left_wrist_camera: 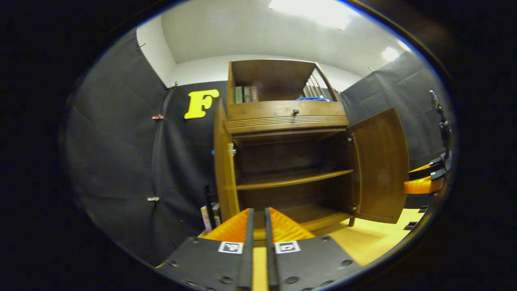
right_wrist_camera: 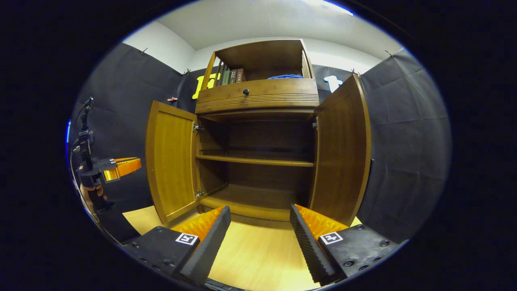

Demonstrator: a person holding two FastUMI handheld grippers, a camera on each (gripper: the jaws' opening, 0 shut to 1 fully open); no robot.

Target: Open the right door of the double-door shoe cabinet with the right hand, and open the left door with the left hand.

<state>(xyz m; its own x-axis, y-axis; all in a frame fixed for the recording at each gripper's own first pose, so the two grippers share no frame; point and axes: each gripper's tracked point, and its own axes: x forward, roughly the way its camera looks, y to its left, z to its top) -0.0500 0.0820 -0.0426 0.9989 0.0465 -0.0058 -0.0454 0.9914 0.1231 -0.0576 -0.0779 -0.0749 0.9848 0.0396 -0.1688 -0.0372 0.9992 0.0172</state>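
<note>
**Both cabinet doors open, grippers backed off**

Hovering in front of the shoe cabinet, neither gripper touches anything.

Left gripper view: left gripper [left_wrist_camera: 259,216] at the bottom edge, fingers nearly together, only a thin slit between them, nothing held. Just past the tips is the light wood floor [left_wrist_camera: 363,238]. Behind that, the shoe cabinet [left_wrist_camera: 282,161] with both doors swung out. Left door [left_wrist_camera: 224,161] seen almost edge-on, right door [left_wrist_camera: 381,165] wide open showing its inner face. Inside, one shelf [left_wrist_camera: 291,178] across the middle, bare. Above the doors, a drawer [left_wrist_camera: 286,111] with a small dark knob [left_wrist_camera: 295,111]. On the top compartment, books [left_wrist_camera: 246,94] standing on the left and a blue item [left_wrist_camera: 311,98] lying on the right. The other gripper sits at the far right edge, beside the right door, not touching it.

Right gripper view: right gripper [right_wrist_camera: 260,220] at the bottom, jaws spread wide, nothing between them. Floor just beyond, then the cabinet straight ahead, both doors open, lower compartments bare. Left gripper appears at the left edge, clear of the left door, with a hand [right_wrist_camera: 93,198] on its grip.
</note>
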